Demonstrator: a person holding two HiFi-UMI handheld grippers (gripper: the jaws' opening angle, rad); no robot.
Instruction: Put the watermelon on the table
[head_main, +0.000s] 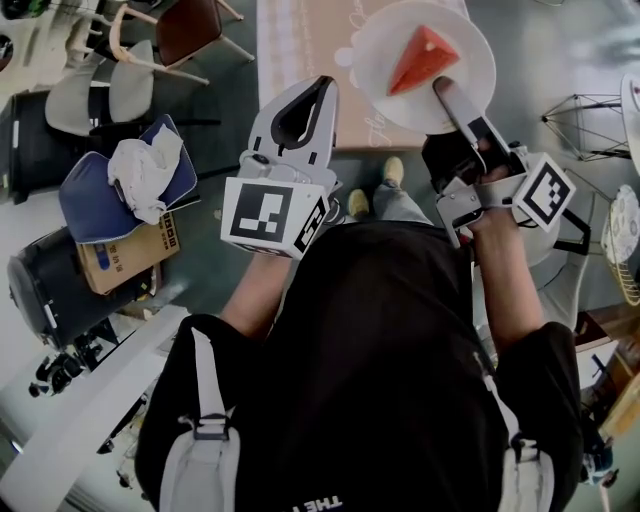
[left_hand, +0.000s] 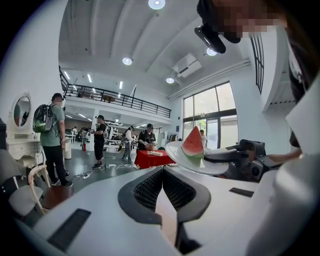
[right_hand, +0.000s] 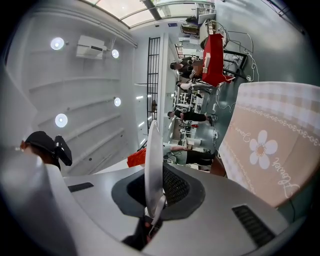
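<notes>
Jaws of right gripper (head_main: 447, 92) clenched on rim of white plate (head_main: 470, 50) carrying watermelon slice (head_main: 422, 58), held over cloth-covered worktop (head_main: 300, 40); left gripper (head_main: 322, 88) jaws closed together, empty.

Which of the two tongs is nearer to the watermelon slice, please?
Right. The right tongs grip the plate rim beside the watermelon slice; the left tongs, shut and empty, are apart, left of the plate.
</notes>
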